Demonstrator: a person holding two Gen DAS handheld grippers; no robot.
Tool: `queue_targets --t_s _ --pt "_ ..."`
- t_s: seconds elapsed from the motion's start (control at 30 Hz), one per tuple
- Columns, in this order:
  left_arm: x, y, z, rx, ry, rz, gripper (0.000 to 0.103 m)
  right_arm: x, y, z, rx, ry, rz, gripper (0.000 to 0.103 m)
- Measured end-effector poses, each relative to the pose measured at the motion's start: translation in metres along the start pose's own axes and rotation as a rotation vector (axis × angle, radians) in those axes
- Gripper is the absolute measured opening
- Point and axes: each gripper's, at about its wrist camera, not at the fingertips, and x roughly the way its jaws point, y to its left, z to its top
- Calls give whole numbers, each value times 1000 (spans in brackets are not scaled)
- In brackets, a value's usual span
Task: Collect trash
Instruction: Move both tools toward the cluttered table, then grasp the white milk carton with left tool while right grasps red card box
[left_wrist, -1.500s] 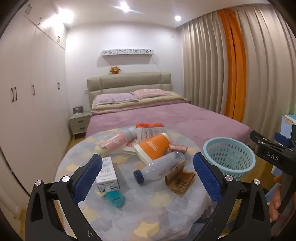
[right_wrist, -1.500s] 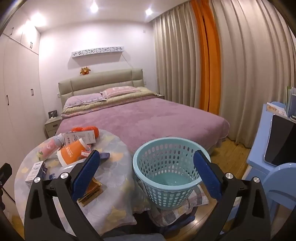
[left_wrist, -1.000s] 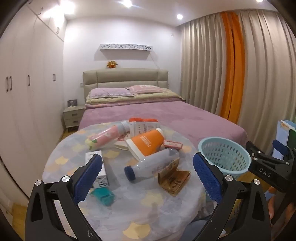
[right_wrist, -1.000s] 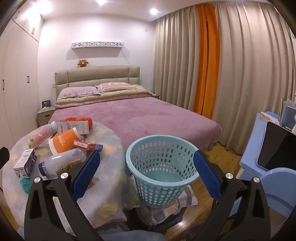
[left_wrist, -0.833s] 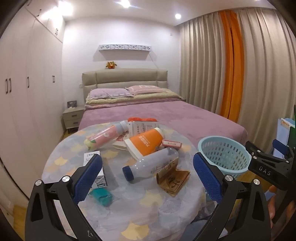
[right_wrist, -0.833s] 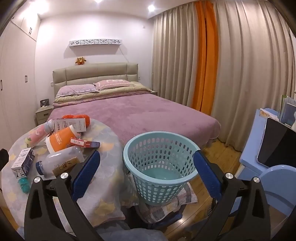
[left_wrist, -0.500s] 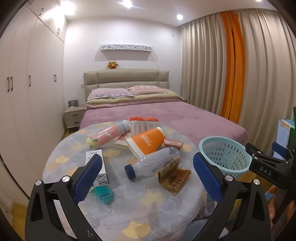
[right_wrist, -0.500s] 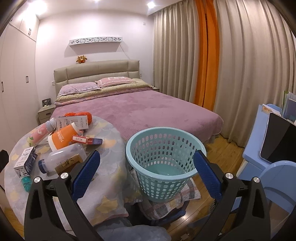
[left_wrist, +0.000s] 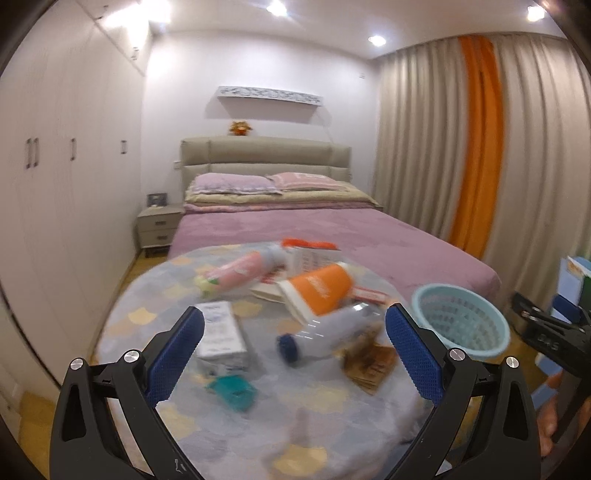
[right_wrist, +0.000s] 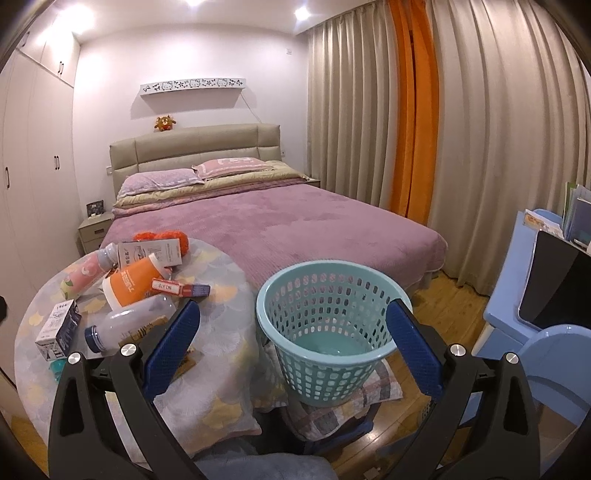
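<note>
Trash lies on a round table (left_wrist: 332, 424) with a patterned cloth: a clear bottle with a blue cap (left_wrist: 325, 330), an orange tube (left_wrist: 317, 290), a pink bottle (left_wrist: 240, 271), a white carton (left_wrist: 219, 330), a teal scrap (left_wrist: 232, 386) and brown paper (left_wrist: 371, 363). My left gripper (left_wrist: 293, 354) is open and empty above the table's near side. A teal basket (right_wrist: 328, 317) stands right of the table. My right gripper (right_wrist: 291, 345) is open and empty in front of the basket. The bottle (right_wrist: 125, 323), tube (right_wrist: 133, 282) and carton (right_wrist: 59, 328) also show in the right wrist view.
A purple bed (right_wrist: 295, 221) lies behind the table. White wardrobes (left_wrist: 55, 184) line the left wall, curtains (right_wrist: 443, 129) the right. A blue desk and chair (right_wrist: 546, 332) stand at far right. The basket rests on a folded cloth on a stool (right_wrist: 351, 402).
The left wrist view has tilted and moved closer over the table and is now blurred by motion. The right gripper has shifted slightly; both stay open and empty.
</note>
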Motion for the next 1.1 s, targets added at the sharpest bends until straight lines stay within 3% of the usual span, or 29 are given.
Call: queue_targets --t_s 0.2,0.33,0.53,0.63,0.83,1.1 --pt "15 47 13 -52 23 87 96 14 -1 4 10 9 11 96" --pt "32 61 14 -67 74 83 95 28 4 6 8 21 24 96" --pt "76 82 1 -145 223 21 95 51 22 10 -21 43 70 95" --pt "95 88 -4 -155 267 42 94 60 37 10 -45 58 117 94" --pt "130 102 -14 -206 358 12 93 78 72 -8 -82 155 244 93" --pt "171 99 -23 -188 447 26 90 120 91 -5 -78 255 268 85"
